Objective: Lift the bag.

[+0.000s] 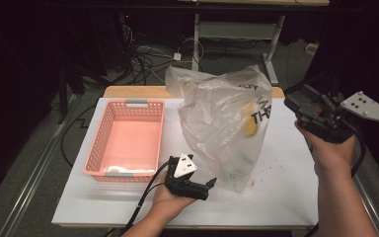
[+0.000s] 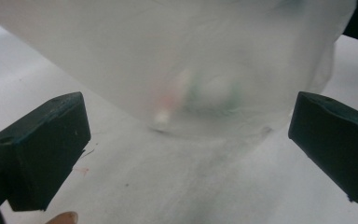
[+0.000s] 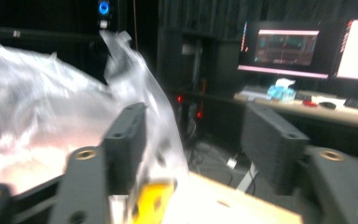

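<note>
Both your claws, left claw (image 1: pixel 211 182) and right claw (image 1: pixel 296 101), stand apart off the plastic bag (image 1: pixel 224 123); next, reach its contents for the basket (image 1: pixel 128 136).

This is a lab or recording room. Black curtains (image 1: pixel 24 44) close in the white counter (image 1: pixel 286 187), and loose cables (image 1: pixel 148 61) lie on the floor behind it. Beyond the counter, lit monitors (image 3: pixel 286 49) stand on a long desk (image 3: pixel 317 109) beside a tissue box (image 3: pixel 282 89).
</note>
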